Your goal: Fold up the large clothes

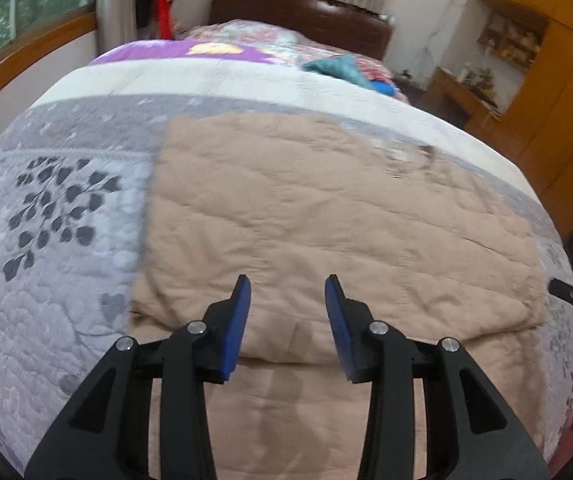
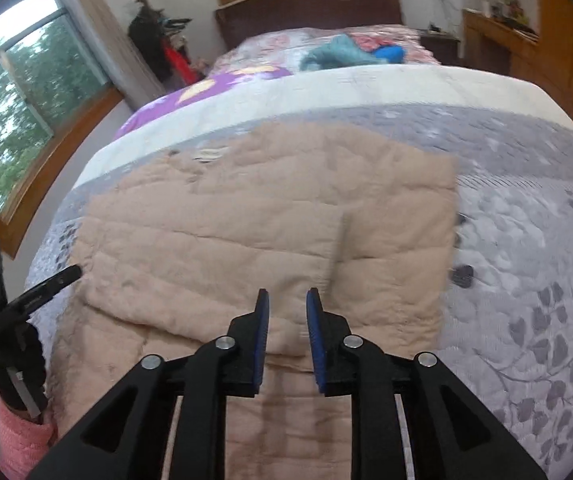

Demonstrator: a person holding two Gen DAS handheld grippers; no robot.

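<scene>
On the grey leaf-patterned bedspread, lying flat and folded over: beige quilted garment, upper layer ending in a soft edge just ahead of both tools, a lower layer running back underneath toward the cameras. Hovering over that near edge, left gripper, blue pads standing apart, nothing pinched between them, only cloth showing through the gap. Pointing steeply down at the same garment from the other side, right gripper, jaws parted by a narrower gap, nothing clamped, fabric lying below and not pressed by the pads. Peeking in at the left edge of the right wrist view, the other tool's black finger, reaching to the garment's side, with a black-gloved hand and a pink sleeve behind it. Sitting further up the bed: a purple patterned cover and a teal bundle near the dark headboard. Showing blurred throughout, both views.
</scene>
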